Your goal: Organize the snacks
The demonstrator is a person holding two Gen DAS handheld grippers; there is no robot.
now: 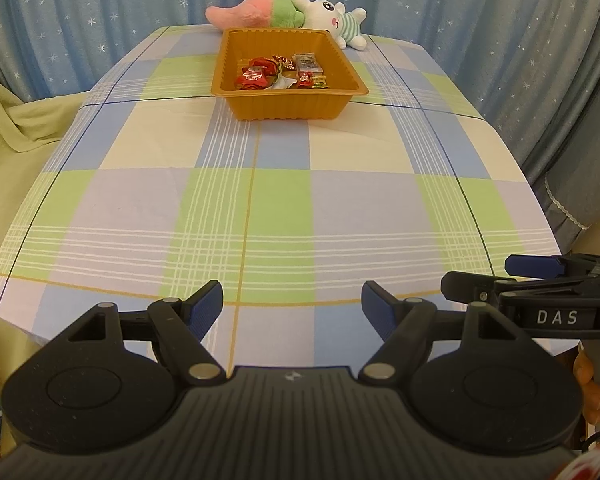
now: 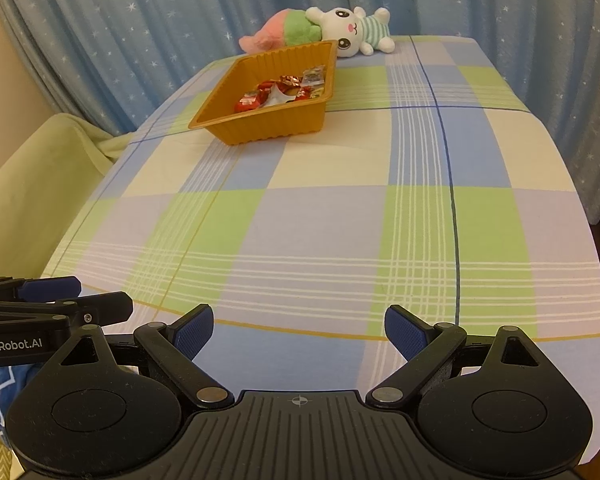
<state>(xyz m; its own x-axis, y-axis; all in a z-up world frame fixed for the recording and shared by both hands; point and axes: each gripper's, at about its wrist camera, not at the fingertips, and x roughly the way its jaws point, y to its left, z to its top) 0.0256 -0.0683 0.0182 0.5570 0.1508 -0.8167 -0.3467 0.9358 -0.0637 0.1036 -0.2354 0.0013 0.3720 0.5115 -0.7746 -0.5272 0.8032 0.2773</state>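
Both pairs of tongs at rest above the near edge of the table [image 1: 284,208], which is covered with a plaid cloth of blue, green and cream squares. The left tongs [image 1: 292,308] stand spread, blue pads apart, nothing between them. The right tongs [image 2: 299,330] stand spread wider, likewise empty, and lie just beside the left pair on its right. Far ahead of both, well apart from the fingertips, sits the shallow orange plastic tray with ribbed walls [image 1: 284,106]. It holds the small wrapped snacks in red, yellow and silver foil [image 1: 280,74], bunched toward its nearer wall; no snack is seen loose on the cloth. Beyond the tray, touching its far rim or nearly so, lie a white plush rabbit in a striped green shirt [image 2: 350,30] and a pink-and-green plush toy [image 2: 284,32]. Judgement: with every visible snack gathered in the tray, the sorting appears finished, and the spread, pulled-back tongs suit a resting pose.
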